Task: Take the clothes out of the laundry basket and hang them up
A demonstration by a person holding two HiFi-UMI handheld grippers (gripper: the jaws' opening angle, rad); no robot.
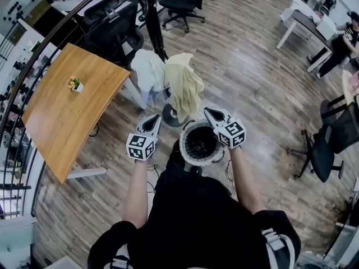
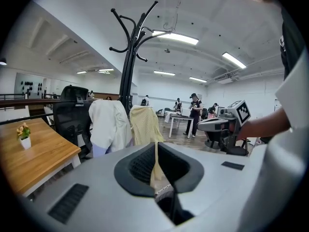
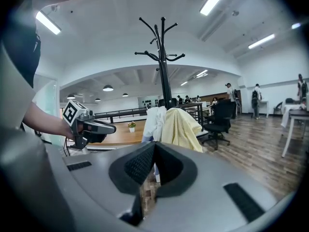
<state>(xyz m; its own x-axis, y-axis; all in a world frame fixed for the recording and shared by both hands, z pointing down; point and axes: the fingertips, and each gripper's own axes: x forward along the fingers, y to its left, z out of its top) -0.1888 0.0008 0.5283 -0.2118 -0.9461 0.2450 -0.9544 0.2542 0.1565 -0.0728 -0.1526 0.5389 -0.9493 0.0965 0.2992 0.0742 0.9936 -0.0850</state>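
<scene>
The laundry basket (image 1: pixel 183 145), round with a white rim and a dark inside, stands on the floor in front of me, between my two hands. On the black coat rack (image 1: pixel 152 21) beyond it hang a white garment (image 1: pixel 148 69) and a pale yellow garment (image 1: pixel 184 84). My left gripper (image 1: pixel 155 118) is held to the left of the basket and my right gripper (image 1: pixel 208 112) above its far right rim. Both are shut with nothing between the jaws and point toward the rack. The left gripper view shows the white garment (image 2: pixel 110 124) and the yellow one (image 2: pixel 145 123) side by side. The right gripper view shows the yellow garment (image 3: pixel 182 127) in front.
A wooden table (image 1: pixel 61 122) with a small potted plant (image 1: pixel 75 84) stands to the left of the rack. Black office chairs (image 1: pixel 115 27) stand behind the rack, and another chair (image 1: pixel 328 144) is at the right. People stand by a white table (image 1: pixel 305 21) at the far right.
</scene>
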